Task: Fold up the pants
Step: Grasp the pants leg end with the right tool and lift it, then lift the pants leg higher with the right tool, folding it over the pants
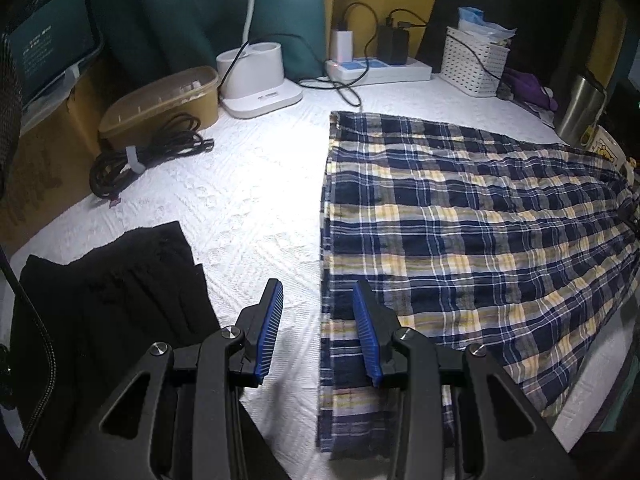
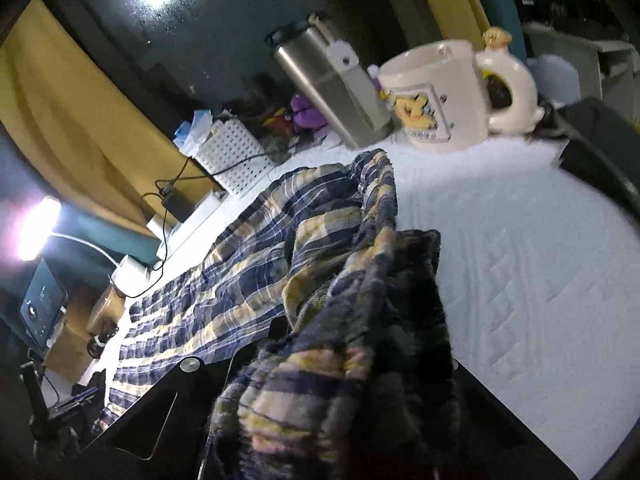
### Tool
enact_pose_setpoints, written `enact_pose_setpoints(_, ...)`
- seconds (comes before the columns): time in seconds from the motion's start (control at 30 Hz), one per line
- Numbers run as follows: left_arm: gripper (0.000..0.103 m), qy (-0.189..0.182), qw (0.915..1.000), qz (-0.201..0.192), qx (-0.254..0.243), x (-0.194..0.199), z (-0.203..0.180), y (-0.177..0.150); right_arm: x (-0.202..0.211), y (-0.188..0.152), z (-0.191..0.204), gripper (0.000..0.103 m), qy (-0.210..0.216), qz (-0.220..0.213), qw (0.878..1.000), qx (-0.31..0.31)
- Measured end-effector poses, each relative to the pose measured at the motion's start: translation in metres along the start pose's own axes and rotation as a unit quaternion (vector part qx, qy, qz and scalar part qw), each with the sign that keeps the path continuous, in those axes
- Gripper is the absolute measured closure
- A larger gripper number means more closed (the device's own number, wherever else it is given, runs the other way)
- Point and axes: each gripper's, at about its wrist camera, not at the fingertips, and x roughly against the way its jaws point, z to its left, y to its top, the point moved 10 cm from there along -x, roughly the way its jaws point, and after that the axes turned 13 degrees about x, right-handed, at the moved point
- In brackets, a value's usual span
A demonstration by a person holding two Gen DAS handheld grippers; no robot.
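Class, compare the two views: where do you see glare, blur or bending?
Left wrist view: glare whitens the bedspread; the plaid pants look sharp, edges bend. Right wrist view: the lamp flares; pants bunched near the lens and the mug blur.

Your left gripper (image 1: pixel 318 330) is matte black, built of angular linkage arms with triangular cut-outs and round silver screw heads at the pivots. Its two fingers carry ribbed blue pads (image 1: pixel 270 330). Your right gripper (image 2: pixel 332 360) shows the same black arms, a triangular cut-out and one silver screw head; plaid cloth covers its fingers.
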Motion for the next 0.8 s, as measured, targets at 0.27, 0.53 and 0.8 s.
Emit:
enact_pose_setpoints(0.27,0.067,-0.026,0.9995,-0.002,-0.016,0.008,-0.016,-0.004,0.031,0.016,-0.027,0.093,-0.034,-0.015,0.999,0.013)
enact_pose_setpoints(0.53,0.067,-0.074,0.9970,0.014,-0.021,-0.007,-0.026,-0.008,0.045,0.020,-0.019,0.093,-0.045,-0.021,0.998,0.029)
enact_pose_setpoints(0.8,0.099,-0.077,0.9962,0.017,-0.037,-0.023,-0.018,-0.011,0.054,0.032,0.001,0.093,-0.059,-0.028,0.997,0.051)
